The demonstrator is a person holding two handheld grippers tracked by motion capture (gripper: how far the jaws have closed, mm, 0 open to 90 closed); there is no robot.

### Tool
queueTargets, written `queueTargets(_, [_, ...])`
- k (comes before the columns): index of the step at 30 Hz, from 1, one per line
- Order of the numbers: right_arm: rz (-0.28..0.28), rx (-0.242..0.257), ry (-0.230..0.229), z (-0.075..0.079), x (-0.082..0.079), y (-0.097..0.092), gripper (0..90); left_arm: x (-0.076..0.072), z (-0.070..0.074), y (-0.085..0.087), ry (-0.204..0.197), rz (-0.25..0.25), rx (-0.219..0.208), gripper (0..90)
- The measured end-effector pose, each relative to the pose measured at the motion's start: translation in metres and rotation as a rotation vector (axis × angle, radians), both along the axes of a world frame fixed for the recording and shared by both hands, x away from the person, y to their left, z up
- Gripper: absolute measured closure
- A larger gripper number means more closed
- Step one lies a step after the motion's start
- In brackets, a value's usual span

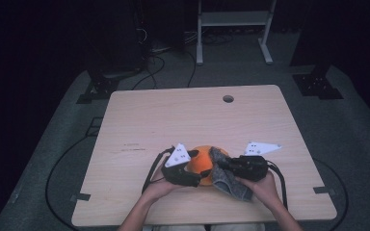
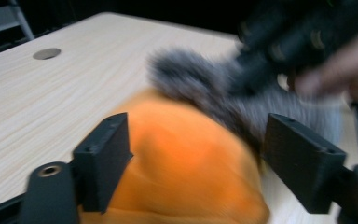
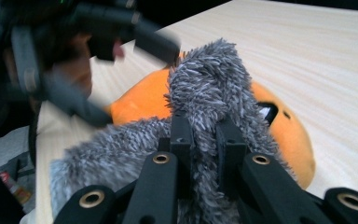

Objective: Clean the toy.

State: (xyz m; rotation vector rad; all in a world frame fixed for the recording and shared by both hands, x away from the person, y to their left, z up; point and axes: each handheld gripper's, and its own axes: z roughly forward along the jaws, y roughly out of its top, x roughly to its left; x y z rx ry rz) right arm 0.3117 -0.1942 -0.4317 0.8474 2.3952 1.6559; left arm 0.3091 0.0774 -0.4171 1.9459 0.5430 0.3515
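An orange rounded soft thing (image 1: 200,161) lies on the wooden table (image 1: 173,115) near its front edge. A grey fuzzy cloth (image 1: 229,183) is draped over its right side. In the right gripper view, my right gripper (image 3: 204,126) is shut on a fold of the grey cloth (image 3: 209,79), with the orange thing (image 3: 284,126) just behind. My left gripper (image 2: 196,126) stands open with its jaws wide apart. The orange thing (image 2: 182,158) sits between them, and the far jaw is clear of it. The left gripper view is blurred. In the high view both hands hold the grippers (image 1: 192,175) close together.
A round cable hole (image 1: 228,98) sits near the table's far edge. Beyond the table stands a white metal frame (image 1: 233,19), and dark cables lie on the floor (image 1: 154,67). Bare tabletop stretches behind and to both sides of the hands.
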Motion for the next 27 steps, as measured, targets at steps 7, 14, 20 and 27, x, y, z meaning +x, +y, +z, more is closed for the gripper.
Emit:
queueTargets(7, [0.017, -0.063, 0.005, -0.002, -0.005, -0.006, 79.7, -0.001, -0.013, -0.004, 0.015, 0.004, 0.089, 22.8])
queueTargets(14, [-0.086, -0.088, 0.038, -0.002, 0.0, -0.031, 79.6, -0.003, -0.016, 0.002, 0.004, -0.051, 0.161, 27.9])
queueTargets(20, [-0.036, -0.048, 0.018, 0.005, 0.002, -0.016, 79.5, -0.002, -0.017, 0.007, 0.016, -0.065, 0.184, 28.4])
queueTargets(27, [-0.031, -0.131, 0.042, -0.004, -0.001, -0.02, 79.5, -0.003, -0.018, 0.004, 0.014, -0.085, 0.205, 28.4])
